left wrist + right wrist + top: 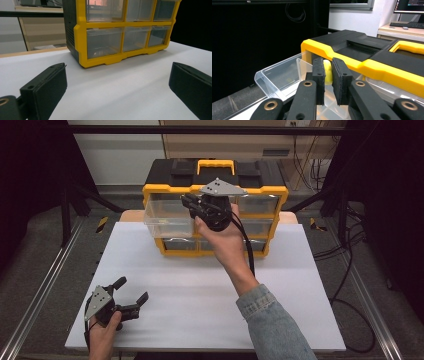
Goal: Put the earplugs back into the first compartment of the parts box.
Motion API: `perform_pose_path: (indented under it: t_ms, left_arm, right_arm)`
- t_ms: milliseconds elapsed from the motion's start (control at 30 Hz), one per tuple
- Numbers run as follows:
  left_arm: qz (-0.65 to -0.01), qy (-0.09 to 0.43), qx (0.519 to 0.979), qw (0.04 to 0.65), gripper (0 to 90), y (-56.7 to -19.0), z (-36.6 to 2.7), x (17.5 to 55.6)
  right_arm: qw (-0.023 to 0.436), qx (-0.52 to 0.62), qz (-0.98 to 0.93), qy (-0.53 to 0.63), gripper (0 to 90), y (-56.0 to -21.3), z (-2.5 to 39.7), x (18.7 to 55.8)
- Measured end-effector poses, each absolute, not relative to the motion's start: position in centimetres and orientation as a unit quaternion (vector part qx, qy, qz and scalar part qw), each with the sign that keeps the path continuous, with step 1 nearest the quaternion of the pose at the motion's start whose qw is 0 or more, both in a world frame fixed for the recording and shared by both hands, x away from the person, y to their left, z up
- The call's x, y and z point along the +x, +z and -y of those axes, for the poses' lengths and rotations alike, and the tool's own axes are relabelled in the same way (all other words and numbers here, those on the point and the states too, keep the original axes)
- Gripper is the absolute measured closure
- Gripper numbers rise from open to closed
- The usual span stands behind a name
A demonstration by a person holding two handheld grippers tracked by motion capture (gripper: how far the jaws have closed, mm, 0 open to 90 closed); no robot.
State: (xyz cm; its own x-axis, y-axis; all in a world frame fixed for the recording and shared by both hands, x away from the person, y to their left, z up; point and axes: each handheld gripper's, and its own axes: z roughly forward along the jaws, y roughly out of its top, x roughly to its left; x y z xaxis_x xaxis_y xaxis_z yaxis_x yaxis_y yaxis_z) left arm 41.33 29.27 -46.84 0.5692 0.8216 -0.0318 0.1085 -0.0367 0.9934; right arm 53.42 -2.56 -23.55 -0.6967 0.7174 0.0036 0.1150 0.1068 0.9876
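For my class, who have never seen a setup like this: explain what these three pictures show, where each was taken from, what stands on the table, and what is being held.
No robot arm here: a person holds a two-jaw gripper in each hand. The high view looks down on a white table from above the person's side. The other two pictures come from small cameras riding on the grippers, looking along their black jaws.

On the table stands a yellow and black organiser with clear drawers. Its top left drawer is pulled out.

The left gripper rests low near the table's front left corner, jaws wide apart, holding nothing; its view faces the organiser's front.

The right gripper is raised at the open drawer. In its view the jaws are nearly closed on a small yellow object, above the drawer. What the object is cannot be told.
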Motion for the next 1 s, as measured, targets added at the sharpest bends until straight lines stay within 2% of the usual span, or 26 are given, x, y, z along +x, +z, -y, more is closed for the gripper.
perform_pose_path:
  t_ms: [1000]
  left_arm:
    - [-0.353, 0.298, 0.657, 0.595, 1.3, -46.8, -29.2, 41.3]
  right_arm:
    - [0.235, 0.289, -0.716, 0.590, 78.4, -24.0, 0.9, 53.7]
